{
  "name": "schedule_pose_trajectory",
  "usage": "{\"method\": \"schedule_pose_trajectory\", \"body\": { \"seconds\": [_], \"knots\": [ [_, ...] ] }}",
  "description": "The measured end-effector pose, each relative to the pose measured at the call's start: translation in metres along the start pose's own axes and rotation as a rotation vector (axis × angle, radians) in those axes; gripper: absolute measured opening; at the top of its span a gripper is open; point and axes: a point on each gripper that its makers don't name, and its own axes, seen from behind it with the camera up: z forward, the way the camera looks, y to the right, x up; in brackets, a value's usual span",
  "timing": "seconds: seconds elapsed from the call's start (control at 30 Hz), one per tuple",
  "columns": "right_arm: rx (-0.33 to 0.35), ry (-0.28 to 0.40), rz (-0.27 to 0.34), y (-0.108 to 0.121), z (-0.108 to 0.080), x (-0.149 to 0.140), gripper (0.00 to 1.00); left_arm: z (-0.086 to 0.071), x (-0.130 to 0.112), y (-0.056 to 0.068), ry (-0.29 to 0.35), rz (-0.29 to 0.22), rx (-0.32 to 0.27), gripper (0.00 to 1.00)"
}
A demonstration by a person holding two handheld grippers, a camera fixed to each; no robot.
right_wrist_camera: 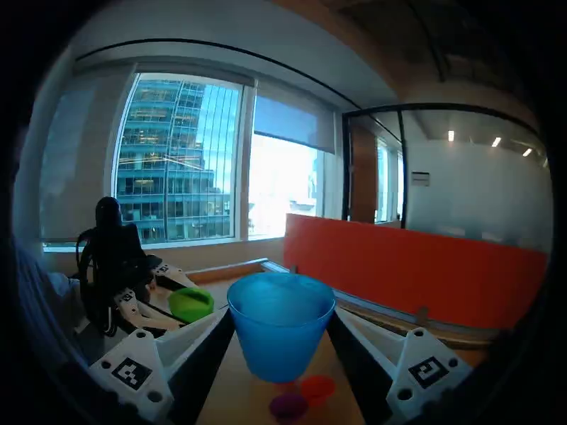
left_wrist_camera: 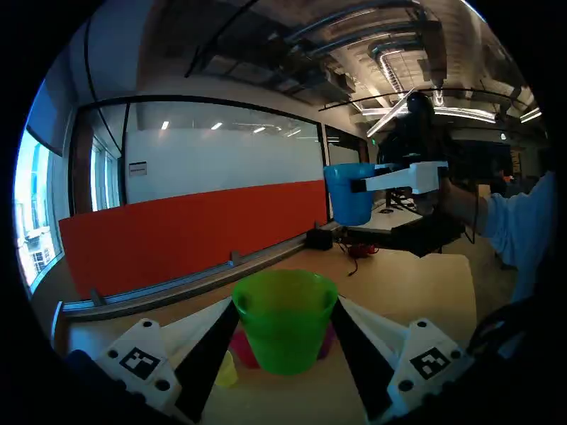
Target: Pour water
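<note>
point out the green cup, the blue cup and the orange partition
green cup [left_wrist_camera: 285,329], left gripper view, on its front wall
blue cup [right_wrist_camera: 281,336], right gripper view, on its front wall
orange partition [left_wrist_camera: 191,234], left gripper view, middle of the panel

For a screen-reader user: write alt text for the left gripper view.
The left gripper holds an upright green plastic cup between its two fingers over a pale wooden table. Farther off, the right gripper holds a blue plastic cup raised higher, before a long orange partition.
</note>
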Motion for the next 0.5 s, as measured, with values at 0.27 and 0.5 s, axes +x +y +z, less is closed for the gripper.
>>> {"method": "schedule_pose_trajectory", "body": {
  "seconds": [0.27,0.5],
  "knots": [
    [0.018,-0.041,0.004,-0.004,-0.008,-0.029,0.90,-0.004,-0.026,0.000,-0.061,0.009,0.004,0.87],
    [0.036,-0.076,0.011,-0.005,-0.013,-0.055,0.90,-0.006,-0.045,-0.001,-0.105,0.004,0.001,0.87]
  ]
}}
